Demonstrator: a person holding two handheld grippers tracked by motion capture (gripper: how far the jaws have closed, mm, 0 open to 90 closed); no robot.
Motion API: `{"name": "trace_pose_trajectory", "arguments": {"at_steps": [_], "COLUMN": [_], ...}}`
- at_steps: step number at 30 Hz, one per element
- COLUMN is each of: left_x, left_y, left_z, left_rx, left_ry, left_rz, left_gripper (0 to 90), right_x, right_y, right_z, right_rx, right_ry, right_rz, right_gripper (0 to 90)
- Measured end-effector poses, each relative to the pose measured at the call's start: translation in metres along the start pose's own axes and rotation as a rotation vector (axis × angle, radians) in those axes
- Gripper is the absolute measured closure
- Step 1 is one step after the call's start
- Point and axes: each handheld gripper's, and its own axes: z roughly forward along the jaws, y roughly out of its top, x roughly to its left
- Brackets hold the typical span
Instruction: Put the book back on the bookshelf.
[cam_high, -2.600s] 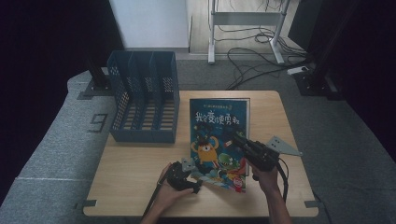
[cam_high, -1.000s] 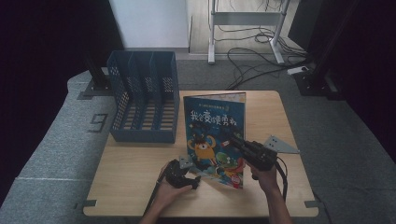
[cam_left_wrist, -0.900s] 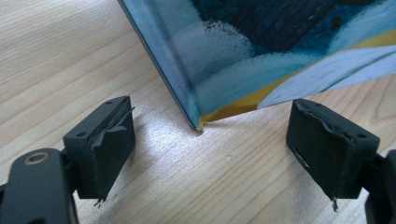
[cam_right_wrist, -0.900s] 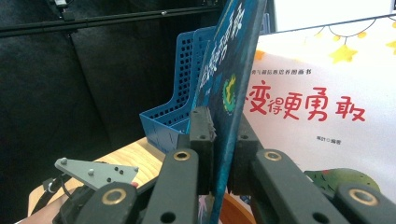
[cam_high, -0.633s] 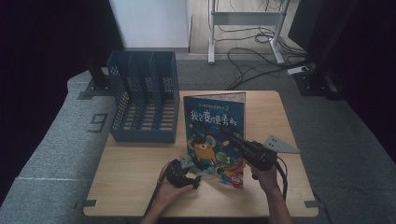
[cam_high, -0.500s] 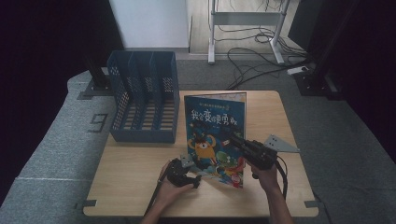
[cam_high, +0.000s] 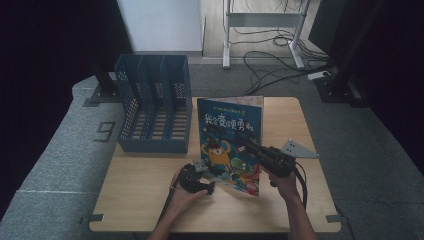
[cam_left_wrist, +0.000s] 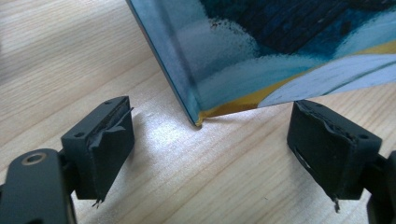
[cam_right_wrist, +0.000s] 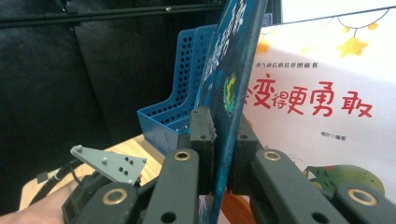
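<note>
- We see a children's book (cam_high: 230, 140) standing tilted on the wooden table (cam_high: 145, 200), its colourful front cover facing the person and its top edge lifted toward the far side
- The right gripper (cam_high: 252, 148) has its two black jaws closed on the front cover of the book; in the right gripper view the cover (cam_right_wrist: 231, 88) runs edge-on between the jaws, with a white inner page carrying red characters open to the right of it
- The right hand (cam_high: 284, 181) holds that gripper from the near right part of the table, and a cable trails back along the forearm
- The left gripper (cam_left_wrist: 208, 154) rests low on the table with its jaws wide apart and nothing between them; in the left gripper view the lower corner of the book (cam_left_wrist: 198, 122) touches the wood just ahead of the gap between the jaws
- In the high view the left hand (cam_high: 186, 192) sits at the near edge of the table, with its gripper (cam_high: 202, 172) right by the book's lower left corner
- A blue file rack (cam_high: 155, 110) with several slots stands on the far left part of the table, just beside the book and apart from both grippers
- A grey three-cornered plate (cam_high: 297, 149) shows to the right of the book, near the right gripper
</note>
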Motion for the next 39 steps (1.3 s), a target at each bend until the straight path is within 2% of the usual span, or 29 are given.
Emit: {"name": "trace_pose_trajectory", "arguments": {"at_steps": [3, 6, 8, 11, 16, 23, 39], "left_x": [-0.001, 0.001, 0.002, 0.002, -0.002, 0.0, 0.004], "left_y": [-0.001, -0.003, -0.004, -0.004, -0.002, 0.001, 0.03], "left_z": [-0.001, -0.003, -0.004, -0.005, -0.01, -0.015, -0.032], "left_rx": [-0.004, -0.014, -0.016, -0.029, -0.087, -0.154, -0.23], "left_ry": [0.0, -0.025, -0.014, -0.036, -0.068, -0.089, -0.102], "left_rz": [0.0, -0.027, -0.023, -0.018, -0.019, -0.03, -0.03], "left_gripper": [14.8, 16.7, 17.1, 17.2, 17.1, 17.2, 17.2], "right_x": [0.001, 0.002, 0.003, 0.003, 0.003, 0.002, -0.001], "right_y": [0.0, -0.003, -0.005, -0.007, -0.008, -0.01, -0.015], "right_z": [-0.002, -0.006, -0.01, -0.014, -0.016, -0.02, -0.027], "right_rx": [0.009, 0.013, 0.01, 0.018, 0.023, 0.042, 0.067], "right_ry": [0.004, 0.013, 0.023, 0.031, 0.019, 0.01, -0.003], "right_rz": [-0.007, -0.008, -0.003, -0.005, -0.01, -0.006, -0.009], "right_gripper": [82.5, 82.9, 83.2, 83.1, 81.9, 80.5, 77.4]}}
